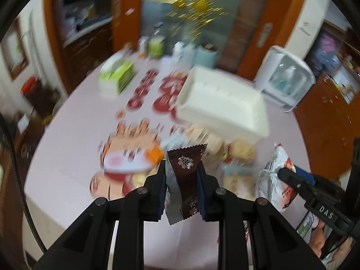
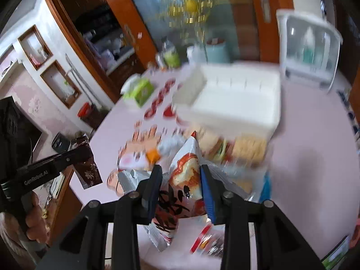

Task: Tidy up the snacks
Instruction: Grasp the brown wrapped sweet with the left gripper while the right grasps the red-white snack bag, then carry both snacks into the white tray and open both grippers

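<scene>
A pale pink counter (image 1: 74, 135) fills the middle of both views, a white plastic ribbed bin (image 1: 221, 106) at centre right. At lower centre, the right gripper (image 2: 181, 175) has its jaws clamped on a white-and-orange crinkly snack bag (image 2: 183, 171). The left gripper (image 1: 182, 173) pinches a small brown snowflake-printed wrapper (image 1: 185, 175) in closed jaws.

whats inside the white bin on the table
Nothing can be made out inside the white bin: its inside looks plain white, but blur and the near wall hide the bottom. Loose snack packets lie on the table in front of it, not in it.
</scene>
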Tool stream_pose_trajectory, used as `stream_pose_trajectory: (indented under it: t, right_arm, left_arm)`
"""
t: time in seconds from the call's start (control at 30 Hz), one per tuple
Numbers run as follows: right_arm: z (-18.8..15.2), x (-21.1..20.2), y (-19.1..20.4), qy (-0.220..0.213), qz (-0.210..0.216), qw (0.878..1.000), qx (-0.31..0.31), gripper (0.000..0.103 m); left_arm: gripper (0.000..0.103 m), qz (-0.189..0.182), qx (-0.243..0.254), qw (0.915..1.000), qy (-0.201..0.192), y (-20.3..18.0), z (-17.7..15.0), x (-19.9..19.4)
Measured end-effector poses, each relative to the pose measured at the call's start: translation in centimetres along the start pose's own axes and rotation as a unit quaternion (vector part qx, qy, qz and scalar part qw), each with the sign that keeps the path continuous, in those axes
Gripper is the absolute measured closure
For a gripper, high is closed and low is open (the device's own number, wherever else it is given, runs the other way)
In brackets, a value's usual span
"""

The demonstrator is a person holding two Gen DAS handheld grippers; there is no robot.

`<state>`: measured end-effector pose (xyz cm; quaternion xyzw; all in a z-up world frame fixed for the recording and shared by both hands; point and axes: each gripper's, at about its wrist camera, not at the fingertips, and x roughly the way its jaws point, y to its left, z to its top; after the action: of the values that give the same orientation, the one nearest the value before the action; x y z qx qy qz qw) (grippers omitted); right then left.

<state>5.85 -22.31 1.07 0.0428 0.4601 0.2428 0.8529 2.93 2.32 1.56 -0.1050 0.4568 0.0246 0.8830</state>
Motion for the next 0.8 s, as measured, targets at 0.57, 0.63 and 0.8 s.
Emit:
stream_pose_trajectory:
  t: [0.57, 0.63, 0.8]
  right_arm:
    - [20.8, 4.6, -7.0, -0.077, -0.150, 0.985, 0.039, 0.066]
    - [21.2, 6.3, -7.6, -0.066, -0.158, 0.984, 0.043, 0.066]
    - [21.5, 11.3, -9.2, -0.041, -0.175, 0.982, 0.054, 0.054]
  left_arm:
    - [0.081, -0.043, 0.110, 0.9928, -0.020, -9.2, 22.3, 12.1]
    - [0.081, -0.046, 0.114, 0.9924, -0.006, -9.3, 22.7, 14.6]
    - [0.043, -0.050, 0.143, 0.9881, 0.024, -10.5, 22.9, 20.5]
